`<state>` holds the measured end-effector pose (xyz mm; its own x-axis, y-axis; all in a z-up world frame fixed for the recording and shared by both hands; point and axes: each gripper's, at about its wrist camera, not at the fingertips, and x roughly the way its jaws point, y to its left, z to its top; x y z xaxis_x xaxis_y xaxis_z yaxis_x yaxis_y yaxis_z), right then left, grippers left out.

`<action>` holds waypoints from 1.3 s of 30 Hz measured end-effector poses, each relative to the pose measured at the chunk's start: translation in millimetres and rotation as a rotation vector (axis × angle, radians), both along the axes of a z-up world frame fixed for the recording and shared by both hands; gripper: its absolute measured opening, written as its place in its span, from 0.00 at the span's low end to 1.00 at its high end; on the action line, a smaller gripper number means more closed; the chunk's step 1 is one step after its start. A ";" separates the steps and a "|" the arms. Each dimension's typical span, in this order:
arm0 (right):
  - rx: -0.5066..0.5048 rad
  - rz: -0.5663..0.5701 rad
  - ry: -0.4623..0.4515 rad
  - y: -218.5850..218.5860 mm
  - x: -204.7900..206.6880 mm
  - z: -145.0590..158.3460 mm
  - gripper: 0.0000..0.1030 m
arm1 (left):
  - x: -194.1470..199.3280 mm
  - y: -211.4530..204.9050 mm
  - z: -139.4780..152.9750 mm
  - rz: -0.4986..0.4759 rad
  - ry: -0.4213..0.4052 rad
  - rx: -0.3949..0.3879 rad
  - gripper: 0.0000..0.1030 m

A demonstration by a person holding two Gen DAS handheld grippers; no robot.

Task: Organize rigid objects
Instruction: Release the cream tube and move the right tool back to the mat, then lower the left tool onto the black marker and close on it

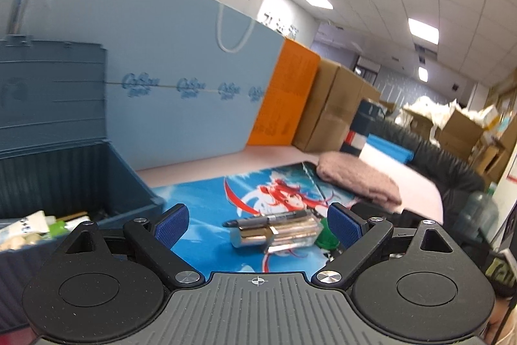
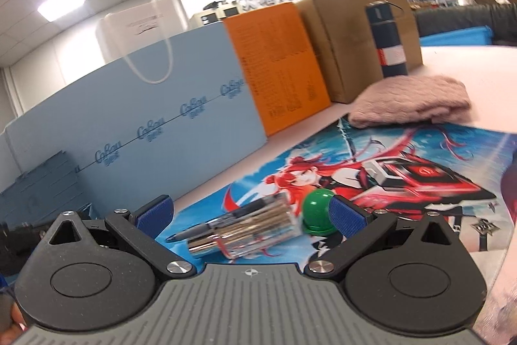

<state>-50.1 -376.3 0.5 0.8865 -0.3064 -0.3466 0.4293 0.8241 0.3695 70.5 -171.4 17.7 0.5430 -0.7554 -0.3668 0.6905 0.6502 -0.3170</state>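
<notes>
The left gripper point(image 1: 257, 223) hangs low over the worktop point(image 1: 258, 156), tipped up enough that ceiling panels fill the top of its view. Its jaws stand wide apart with nothing between the blue pads point(image 1: 171, 223). At 9 o'clock in this view sits a dark blue-grey storage bin point(image 1: 64, 170) with its lid raised; tubes and small packets lie inside, cut off by the gripper body. Straight ahead at 12 o'clock, on the printed anime desk mat point(image 1: 200, 199), lies a clear plastic case of gold-coloured cylinders point(image 1: 278, 235), with a grey marker pen point(image 1: 268, 219) resting along its far edge. A green dome-shaped cap point(image 1: 326, 240) peeks out beside the case at 2 o'clock, mostly hidden by the right-hand pad. Further off at 1 o'clock lies a folded pink towel point(image 1: 358, 180).

The right gripper point(image 2: 250, 217) sits at much the same low, tilted pose, jaws likewise spread wide and gripping nothing. Between the pads point(image 2: 155, 215) the marker pen point(image 2: 223, 222) and the clear case point(image 2: 248, 231) lie aslant, and the green cap point(image 2: 318, 212) touches the pad at 1 o'clock. Behind the mat point(image 2: 420, 151), a pale blue panel point(image 2: 145, 118) printed with a logo, an orange box point(image 2: 278, 67) and brown cartons point(image 2: 355, 37) line the worktop's back edge from 10 to 1 o'clock. A dark blue flask point(image 2: 386, 37) stands upright behind the towel point(image 2: 410, 101). A fingertip shows blurred at the lower left corner.
</notes>
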 end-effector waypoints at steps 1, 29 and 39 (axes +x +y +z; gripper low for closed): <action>0.012 -0.004 -0.002 -4.4 -1.6 -1.8 1.00 | -1.1 -5.3 -1.9 -0.005 -0.010 0.013 0.92; 0.216 0.050 -0.188 -86.9 35.9 -30.4 1.00 | 29.6 -108.5 -18.8 -0.246 -0.197 0.352 0.90; 0.273 0.057 -0.180 -94.6 32.0 -42.0 1.00 | 38.0 -130.4 -33.8 -0.313 -0.137 0.433 0.80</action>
<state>-18.0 -470.8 -41.5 0.9540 -0.1721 -0.2453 0.2933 0.7048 0.6460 108.5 -301.8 -16.1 0.3807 -0.6844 -0.6218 0.8881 0.4579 0.0398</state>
